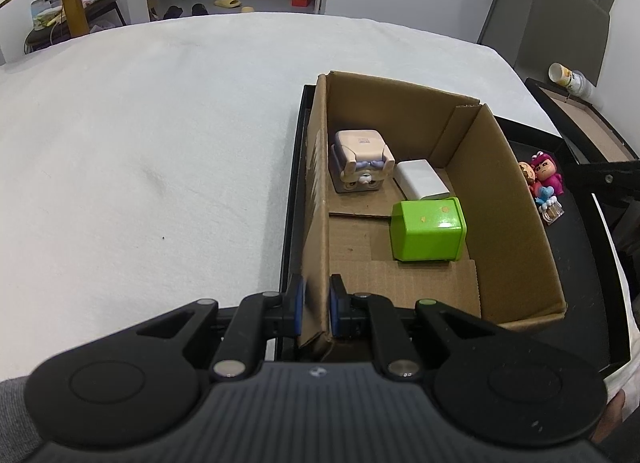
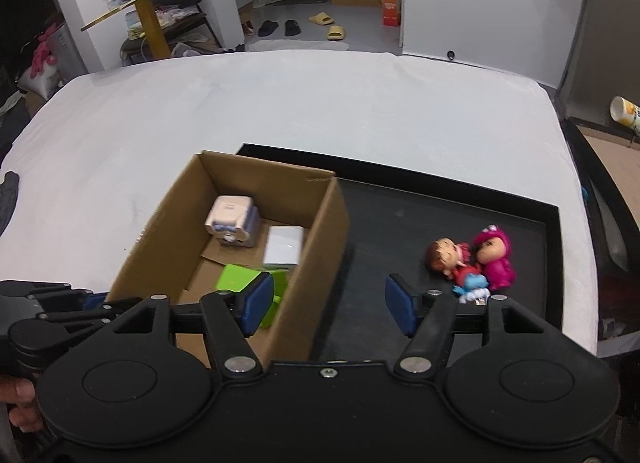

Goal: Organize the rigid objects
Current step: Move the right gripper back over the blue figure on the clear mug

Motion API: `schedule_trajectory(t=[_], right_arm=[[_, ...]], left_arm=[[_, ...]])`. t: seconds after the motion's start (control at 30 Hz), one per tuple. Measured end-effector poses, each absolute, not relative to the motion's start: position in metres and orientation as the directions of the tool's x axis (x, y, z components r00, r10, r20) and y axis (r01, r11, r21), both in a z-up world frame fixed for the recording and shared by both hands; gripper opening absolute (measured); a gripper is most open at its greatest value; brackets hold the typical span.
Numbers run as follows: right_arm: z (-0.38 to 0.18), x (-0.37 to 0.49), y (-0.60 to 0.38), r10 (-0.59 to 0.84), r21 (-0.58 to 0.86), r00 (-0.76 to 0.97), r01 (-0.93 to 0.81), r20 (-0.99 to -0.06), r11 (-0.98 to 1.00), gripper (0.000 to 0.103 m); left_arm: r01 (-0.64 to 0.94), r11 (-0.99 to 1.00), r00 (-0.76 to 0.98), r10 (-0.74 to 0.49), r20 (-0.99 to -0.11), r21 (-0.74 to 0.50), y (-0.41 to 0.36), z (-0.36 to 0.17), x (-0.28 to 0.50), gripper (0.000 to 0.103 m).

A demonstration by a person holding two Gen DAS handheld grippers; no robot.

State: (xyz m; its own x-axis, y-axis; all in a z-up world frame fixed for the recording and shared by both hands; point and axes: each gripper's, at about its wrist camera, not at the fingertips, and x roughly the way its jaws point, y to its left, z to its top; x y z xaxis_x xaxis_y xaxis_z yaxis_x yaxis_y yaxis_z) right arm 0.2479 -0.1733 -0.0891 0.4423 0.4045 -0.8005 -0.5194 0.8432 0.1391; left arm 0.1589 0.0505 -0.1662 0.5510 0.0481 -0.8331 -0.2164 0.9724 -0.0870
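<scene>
A cardboard box (image 1: 516,219) stands on a black tray (image 1: 580,255). In it lie a beige cube toy (image 1: 360,161), a white block (image 1: 422,179) and a green cube (image 1: 428,229). My left gripper (image 1: 317,305) is shut on the box's left wall near its front corner. Beside the box on the tray lie small figurines: a pink one (image 2: 494,257), a brown-haired one (image 2: 444,255) and a blue one (image 2: 474,283). My right gripper (image 2: 328,305) is open and empty, over the box's right wall (image 2: 316,263), left of the figurines.
The tray sits on a white cloth-covered table (image 1: 140,143). A dark chair (image 2: 608,199) and a tipped cup (image 2: 626,111) are off the table's right edge. The left gripper's body shows at the left edge of the right wrist view (image 2: 48,303).
</scene>
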Motion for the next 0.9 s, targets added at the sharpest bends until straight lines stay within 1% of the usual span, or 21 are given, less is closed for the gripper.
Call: schedule_trajectory(t=[0.23, 0.57, 0.9], right_arm=[[-0.093, 0.251, -0.197, 0.392, 0.135, 0.441, -0.509, -0.807, 0.850, 0.066], [-0.107, 0.264, -0.228, 0.345, 0.090, 0.431, -0.510, -0.834, 0.855, 0.066], [-0.130, 0.287, -0.250, 0.307, 0.087, 0.422, -0.465, -0.853, 0.881, 0.066]], left_arm=[[-0.214, 0.974, 0.549, 0.059, -0.834, -0.072, 0.048, -0.166, 0.159, 0.012], [-0.217, 0.974, 0.549, 0.071, -0.833, -0.059, 0.047, -0.165, 0.159, 0.012], [-0.209, 0.977, 0.555, 0.096, -0.827, -0.028, 0.043, -0.164, 0.158, 0.011]])
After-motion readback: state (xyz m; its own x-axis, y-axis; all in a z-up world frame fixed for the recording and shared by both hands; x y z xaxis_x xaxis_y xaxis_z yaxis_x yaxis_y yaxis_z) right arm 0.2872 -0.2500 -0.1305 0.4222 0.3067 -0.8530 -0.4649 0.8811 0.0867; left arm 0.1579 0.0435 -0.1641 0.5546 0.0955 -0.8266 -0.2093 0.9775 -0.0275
